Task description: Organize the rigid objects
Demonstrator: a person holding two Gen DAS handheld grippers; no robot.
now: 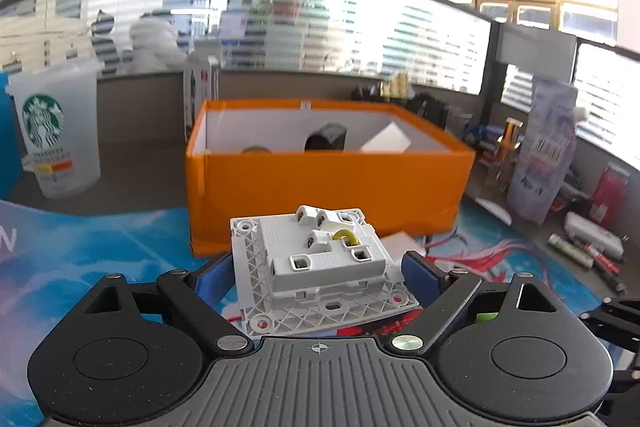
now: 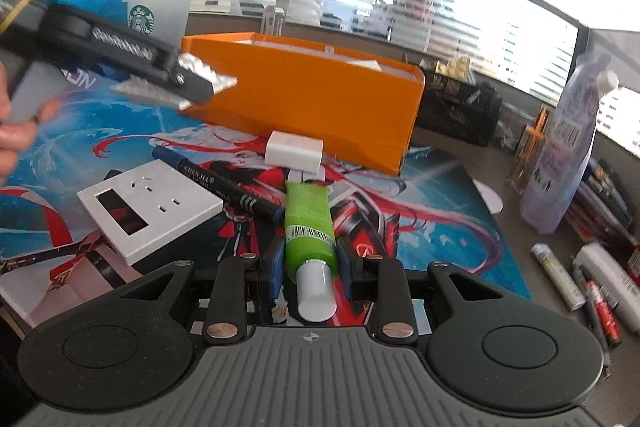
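Underneath, printed desk mat [image 2: 120, 143]; glass-partitioned office.

White moulded plastic socket module [image 1: 320, 267], ribbed and matt. Glossy orange cardboard box [image 1: 332, 183], white inside. Smooth green plastic tube [image 2: 310, 223] with glossy white cap. Frosted translucent plastic cup [image 1: 56, 131].

a starbucks cup [image 1: 54, 131] stands near a glass partition [image 1: 320, 23].
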